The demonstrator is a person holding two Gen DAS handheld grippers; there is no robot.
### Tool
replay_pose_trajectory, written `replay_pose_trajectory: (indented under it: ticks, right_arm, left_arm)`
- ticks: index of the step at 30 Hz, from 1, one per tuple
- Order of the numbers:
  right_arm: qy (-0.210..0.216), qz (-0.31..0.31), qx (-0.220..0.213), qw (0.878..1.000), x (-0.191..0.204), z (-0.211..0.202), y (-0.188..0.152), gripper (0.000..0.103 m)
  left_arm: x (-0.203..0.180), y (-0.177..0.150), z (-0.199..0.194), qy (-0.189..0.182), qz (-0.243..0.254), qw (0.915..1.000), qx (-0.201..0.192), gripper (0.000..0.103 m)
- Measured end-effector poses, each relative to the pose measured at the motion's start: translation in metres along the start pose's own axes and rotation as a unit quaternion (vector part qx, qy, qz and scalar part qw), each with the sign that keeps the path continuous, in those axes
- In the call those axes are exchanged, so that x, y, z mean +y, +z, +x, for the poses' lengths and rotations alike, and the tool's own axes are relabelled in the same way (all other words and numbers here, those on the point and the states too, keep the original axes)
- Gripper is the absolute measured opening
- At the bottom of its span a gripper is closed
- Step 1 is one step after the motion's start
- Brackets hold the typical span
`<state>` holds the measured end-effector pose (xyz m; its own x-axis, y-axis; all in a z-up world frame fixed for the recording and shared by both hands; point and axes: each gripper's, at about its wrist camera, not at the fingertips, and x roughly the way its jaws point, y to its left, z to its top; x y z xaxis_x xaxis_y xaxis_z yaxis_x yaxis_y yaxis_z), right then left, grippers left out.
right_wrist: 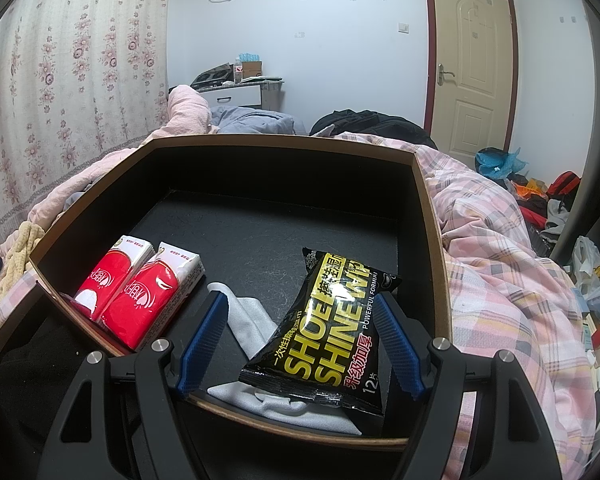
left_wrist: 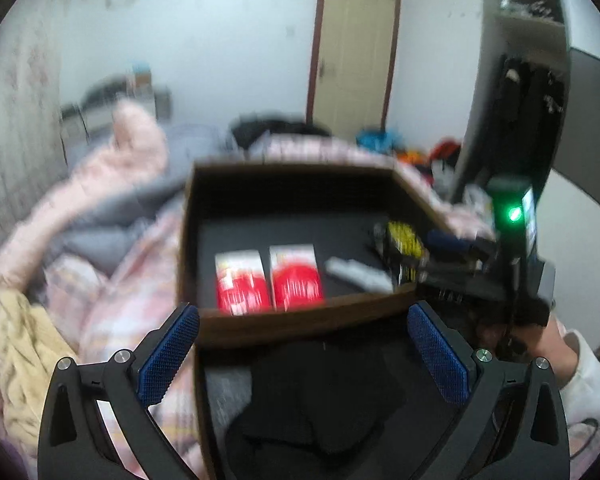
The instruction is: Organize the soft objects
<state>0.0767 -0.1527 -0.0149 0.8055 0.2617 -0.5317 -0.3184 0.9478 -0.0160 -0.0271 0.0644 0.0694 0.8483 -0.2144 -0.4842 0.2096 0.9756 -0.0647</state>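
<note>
Black-lined box (right_wrist: 432, 240) on the bed (right_wrist: 500, 264). Inside, left to right — two red tissue packs (right_wrist: 136, 292) side by side, a grey cloth (right_wrist: 248, 320), then the shoe-wipes pack (right_wrist: 332, 320) lying partly on it. Left claw (left_wrist: 303, 352) apart, empty, above dark clothing (left_wrist: 320, 408). Right claw (right_wrist: 300, 344) apart — pads flank the wipes pack; contact unclear.

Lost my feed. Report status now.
Left gripper open, empty. Right gripper open astride wipes pack, not gripping. Pack rests on white cloth in box. Nothing blocking.
</note>
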Motion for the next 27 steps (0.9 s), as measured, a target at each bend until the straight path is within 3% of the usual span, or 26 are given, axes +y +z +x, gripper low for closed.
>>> replay_pose_trajectory:
  ticks: [5, 9, 15, 17, 19, 22, 24, 27]
  right_arm:
    - [0.0, 0.0, 0.0, 1.0, 0.0, 0.0, 0.0, 0.073]
    - [0.0, 0.0, 0.0, 1.0, 0.0, 0.0, 0.0, 0.073]
    - [0.0, 0.0, 0.0, 1.0, 0.0, 0.0, 0.0, 0.073]
    - [0.0, 0.0, 0.0, 1.0, 0.0, 0.0, 0.0, 0.073]
    - [0.0, 0.0, 0.0, 1.0, 0.0, 0.0, 0.0, 0.073]
    - [0.0, 0.0, 0.0, 1.0, 0.0, 0.0, 0.0, 0.073]
    - [0.0, 0.0, 0.0, 1.0, 0.0, 0.0, 0.0, 0.073]
    - [0.0, 0.0, 0.0, 1.0, 0.0, 0.0, 0.0, 0.073]
  left_arm:
    - [-0.009, 0.002, -0.022, 0.051, 0.025, 0.995, -0.082, 0.103]
    - [-0.002, 0.005, -0.028, 0.033, 0.006, 0.9948, -0.096, 0.103]
    - [-0.008, 0.008, -0.018, 0.05, 0.047, 0.9964, -0.049, 0.103]
    - [-0.01, 0.005, -0.003, 0.044, 0.068, 0.9968, 0.001, 0.103]
    - [-0.007, 0.002, 0.011, 0.022, 0.055, 0.9971, 0.048, 0.103]
    - [-0.007, -0.004, 0.024, -0.002, 0.04, 0.9953, 0.088, 0.103]
    - [-0.01, -0.008, 0.028, 0.005, 0.045, 0.9938, 0.102, 0.103]
    - [-0.011, -0.014, 0.045, -0.001, 0.035, 0.9876, 0.153, 0.103]
